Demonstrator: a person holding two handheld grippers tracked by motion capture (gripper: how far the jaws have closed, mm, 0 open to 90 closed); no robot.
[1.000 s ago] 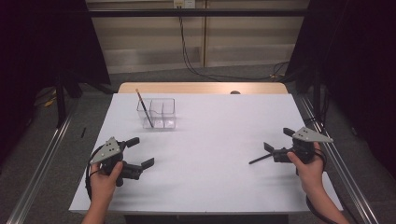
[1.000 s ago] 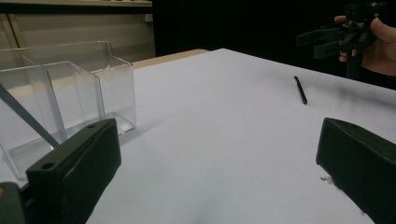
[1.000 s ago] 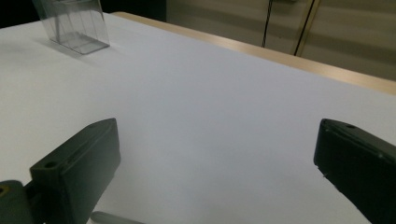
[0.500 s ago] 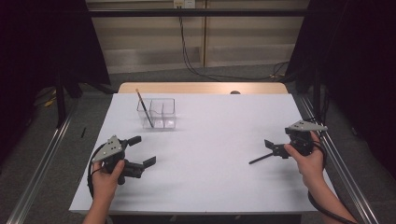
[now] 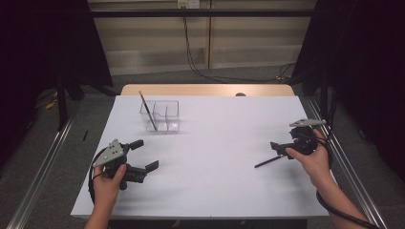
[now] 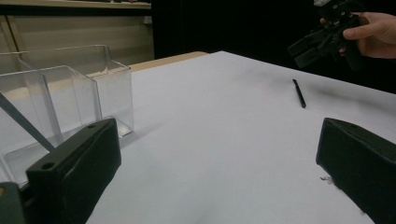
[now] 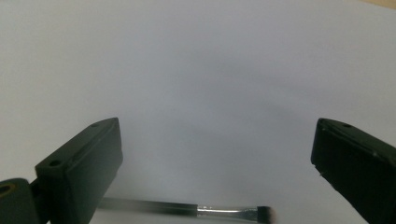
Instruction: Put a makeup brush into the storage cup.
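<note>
A thin black brush (image 5: 268, 161) lies on the white table, its bristle end toward the right edge. My right gripper (image 5: 278, 148) hovers just above that end, open, tilted down. In the right gripper view the brush (image 7: 187, 208) lies crosswise low between the wide jaws of this gripper (image 7: 215, 128), untouched. My left gripper (image 5: 145, 154) is open near the front left and holds nothing. A clear two-compartment container (image 5: 161, 116) stands at the back left, with a second brush (image 5: 147, 110) leaning in its left compartment. The left gripper view shows the container (image 6: 70, 88) close by and the brush (image 6: 299, 93) farther off.
The white table top (image 5: 215, 143) ends in a wooden strip (image 5: 205, 89) at the back. Metal rails (image 5: 43, 162) run along both sides. The left gripper view shows the right hand and its gripper (image 6: 322, 39) at the far right, against darkness.
My right gripper has lifted slightly and tipped forward and down over the black brush's end. The left gripper has barely moved.
</note>
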